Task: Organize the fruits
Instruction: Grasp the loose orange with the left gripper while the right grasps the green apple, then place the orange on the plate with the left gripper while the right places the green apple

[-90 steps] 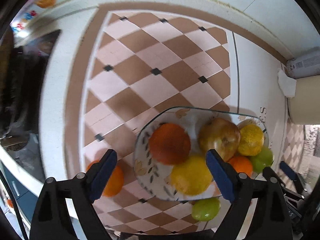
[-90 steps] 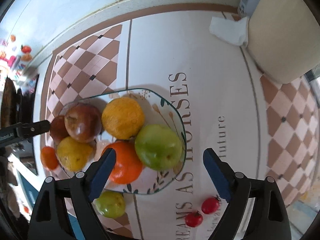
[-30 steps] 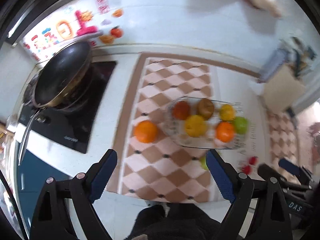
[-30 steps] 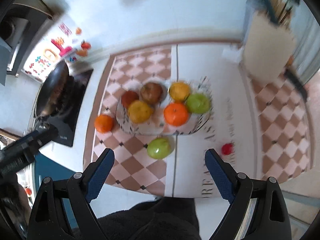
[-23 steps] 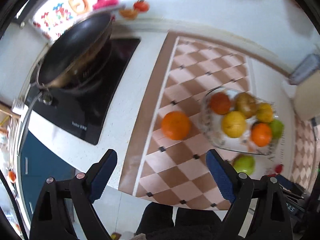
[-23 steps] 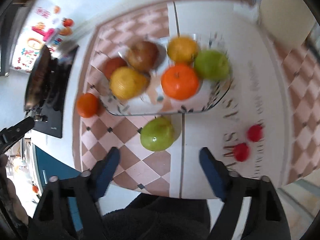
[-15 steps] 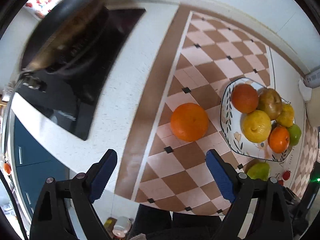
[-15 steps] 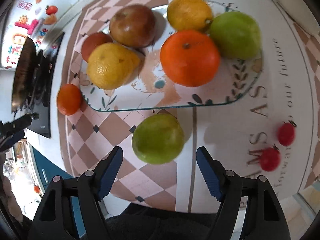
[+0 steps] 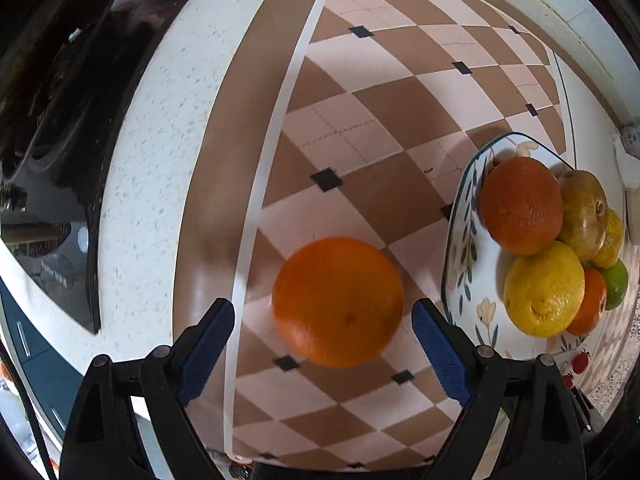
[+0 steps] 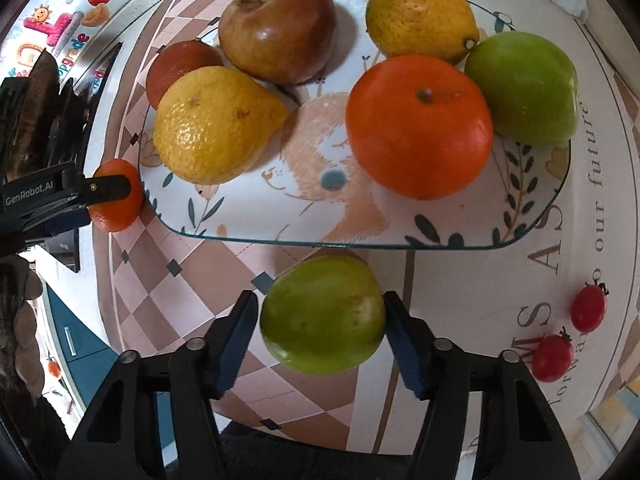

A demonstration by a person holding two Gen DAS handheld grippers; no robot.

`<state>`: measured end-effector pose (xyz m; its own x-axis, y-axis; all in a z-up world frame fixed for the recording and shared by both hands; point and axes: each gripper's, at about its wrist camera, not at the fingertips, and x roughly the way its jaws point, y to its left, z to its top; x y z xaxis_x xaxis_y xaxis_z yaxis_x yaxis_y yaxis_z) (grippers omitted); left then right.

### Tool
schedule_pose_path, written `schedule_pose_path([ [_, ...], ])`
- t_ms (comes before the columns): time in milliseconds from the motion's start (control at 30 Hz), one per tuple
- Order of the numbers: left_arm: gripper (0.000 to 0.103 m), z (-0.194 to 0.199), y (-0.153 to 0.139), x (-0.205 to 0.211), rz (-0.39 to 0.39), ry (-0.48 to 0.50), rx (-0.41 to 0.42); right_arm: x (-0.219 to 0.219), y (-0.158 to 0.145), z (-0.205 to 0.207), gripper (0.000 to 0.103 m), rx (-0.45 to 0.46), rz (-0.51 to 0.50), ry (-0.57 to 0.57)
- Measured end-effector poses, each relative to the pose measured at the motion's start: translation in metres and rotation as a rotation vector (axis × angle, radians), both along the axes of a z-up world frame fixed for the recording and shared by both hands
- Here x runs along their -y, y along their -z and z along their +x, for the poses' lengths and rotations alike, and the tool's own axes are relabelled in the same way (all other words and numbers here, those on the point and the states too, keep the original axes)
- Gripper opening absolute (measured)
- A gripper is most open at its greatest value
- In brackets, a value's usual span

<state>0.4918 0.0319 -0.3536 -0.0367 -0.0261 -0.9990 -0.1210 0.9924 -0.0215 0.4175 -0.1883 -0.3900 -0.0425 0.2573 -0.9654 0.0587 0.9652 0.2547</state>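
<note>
**Grippers down over loose fruit**

Checkered mat (image 9: 360, 128) on white speckled counter (image 9: 160, 128); black cooktop (image 9: 52, 128) at far left. Left gripper (image 9: 324, 338) closing, loose orange (image 9: 338, 300) between jaws, gaps both sides. Right gripper (image 10: 320, 338) closing around glossy green apple (image 10: 324, 314), pads near or at skin, contact uncertain. Beyond: patterned plate (image 10: 304, 208) heaped with fruit.

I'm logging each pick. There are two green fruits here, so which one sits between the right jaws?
The green fruit on the mat, just off the plate. The right gripper is closing around it; the other green one lies on the plate.
</note>
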Motion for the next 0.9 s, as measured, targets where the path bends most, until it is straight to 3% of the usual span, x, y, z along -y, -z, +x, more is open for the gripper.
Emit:
schedule_pose_path([
  [133, 0.063, 0.004, 0.001, 0.007, -0.027, 0.026, 0.012, 0.0, 0.0, 0.002, 0.063, 0.009, 0.001, -0.01],
  [200, 0.063, 0.002, 0.0, 0.014, 0.005, 0.056, 0.013, 0.003, -0.001, 0.002, 0.063, 0.011, 0.002, -0.014],
  [300, 0.063, -0.008, -0.001, 0.021, -0.008, 0.066, 0.007, 0.01, 0.0, -0.002, 0.063, 0.006, 0.025, 0.006],
  [567, 0.063, -0.047, -0.031, 0.028, -0.18, 0.001, 0.025, 0.028, -0.016, -0.012, 0.063, 0.015, 0.104, 0.052],
  [733, 0.063, -0.027, -0.062, 0.04, -0.267, -0.013, 0.079, 0.032, -0.045, -0.004, 0.063, 0.087, 0.148, 0.085],
  [900, 0.063, 0.002, -0.047, 0.044, -0.275, -0.038, 0.058, 0.031, -0.053, 0.017, 0.063, 0.114, 0.148, 0.112],
])
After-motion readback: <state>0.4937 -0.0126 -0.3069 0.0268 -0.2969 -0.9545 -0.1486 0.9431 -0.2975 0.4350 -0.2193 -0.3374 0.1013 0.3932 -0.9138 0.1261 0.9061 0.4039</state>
